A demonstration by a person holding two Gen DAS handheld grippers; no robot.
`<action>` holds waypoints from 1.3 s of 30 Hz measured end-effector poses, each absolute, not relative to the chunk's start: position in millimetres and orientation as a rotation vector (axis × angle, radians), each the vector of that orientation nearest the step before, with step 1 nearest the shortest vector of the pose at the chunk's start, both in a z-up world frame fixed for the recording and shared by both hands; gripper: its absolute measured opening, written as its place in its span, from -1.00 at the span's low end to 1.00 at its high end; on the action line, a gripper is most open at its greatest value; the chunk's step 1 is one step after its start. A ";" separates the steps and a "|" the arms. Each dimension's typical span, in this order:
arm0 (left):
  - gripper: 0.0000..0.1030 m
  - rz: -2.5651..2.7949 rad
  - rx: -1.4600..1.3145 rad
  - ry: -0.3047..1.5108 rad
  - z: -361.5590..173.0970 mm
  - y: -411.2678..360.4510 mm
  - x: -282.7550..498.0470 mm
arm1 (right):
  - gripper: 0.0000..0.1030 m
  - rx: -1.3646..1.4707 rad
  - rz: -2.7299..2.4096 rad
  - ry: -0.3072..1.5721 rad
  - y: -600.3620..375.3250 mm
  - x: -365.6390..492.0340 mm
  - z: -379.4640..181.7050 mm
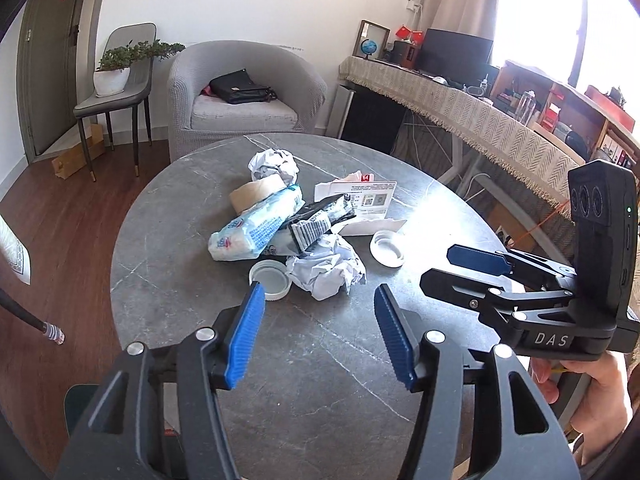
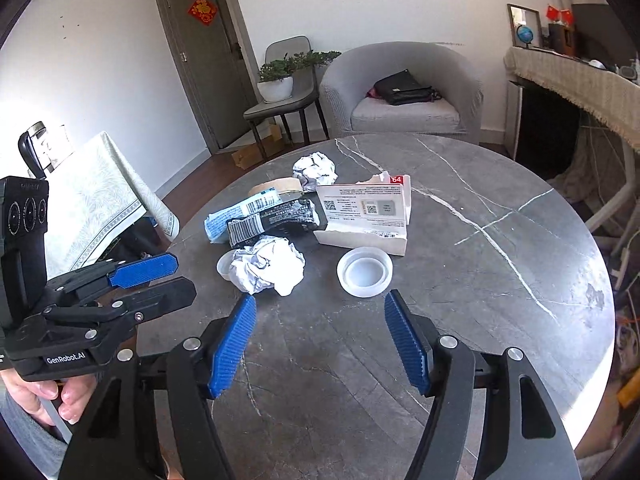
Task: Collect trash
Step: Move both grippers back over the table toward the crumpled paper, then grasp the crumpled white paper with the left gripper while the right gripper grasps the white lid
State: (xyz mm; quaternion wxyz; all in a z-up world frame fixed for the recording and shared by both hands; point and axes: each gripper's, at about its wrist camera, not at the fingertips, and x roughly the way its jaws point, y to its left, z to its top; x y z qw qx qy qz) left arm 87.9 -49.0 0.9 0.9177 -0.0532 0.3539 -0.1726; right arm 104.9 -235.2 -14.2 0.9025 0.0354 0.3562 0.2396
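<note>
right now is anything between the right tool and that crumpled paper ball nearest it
Nothing visible blocks it. The right tool is open over bare table, and the crumpled paper ball lies just beyond its left finger. A white lid sits beside the ball, apart from it, not in the path.

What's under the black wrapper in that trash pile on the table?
The black wrapper lies across the blue-and-white tissue pack, with crumpled paper at its near end. Whatever else sits beneath is covered.
</note>
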 end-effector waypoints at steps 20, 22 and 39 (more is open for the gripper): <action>0.13 -0.275 -0.092 0.771 -21.6 -80.9 140.0 | 0.54 0.114 0.493 0.750 -267.9 118.1 -20.7; 0.11 -0.277 -0.083 0.768 -21.4 -82.0 139.8 | 0.54 0.100 0.495 0.753 -266.2 120.5 -20.8; 0.11 -0.379 -0.093 0.784 -15.6 -73.6 117.0 | 0.41 0.033 0.451 0.801 -235.5 142.4 -28.8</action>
